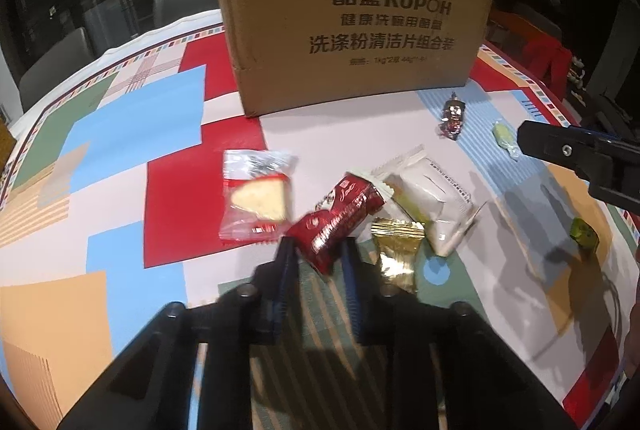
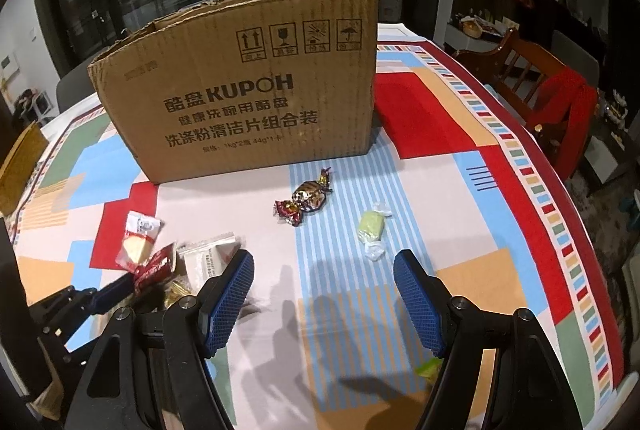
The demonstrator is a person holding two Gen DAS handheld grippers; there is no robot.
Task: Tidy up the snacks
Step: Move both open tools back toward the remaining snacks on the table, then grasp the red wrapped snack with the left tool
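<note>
My left gripper [image 1: 318, 244] is shut on a dark red snack packet [image 1: 336, 224], also in the right wrist view [image 2: 154, 268]. Around it lie a clear packet with a cake slice [image 1: 258, 196], a white packet [image 1: 428, 198] and a gold packet [image 1: 396, 250]. My right gripper [image 2: 324, 266] is open and empty above the table. Ahead of it lie a brown foil candy [image 2: 306, 198] and a pale green candy [image 2: 372, 226]. An open cardboard box [image 2: 248, 90] stands at the back.
The table has a colourful patterned cloth [image 2: 460, 190]. A small green wrapped sweet [image 1: 584, 232] lies at the right, partly under the right gripper [image 2: 430, 366]. A wooden chair with red cloth [image 2: 560, 98] stands beyond the table's right edge.
</note>
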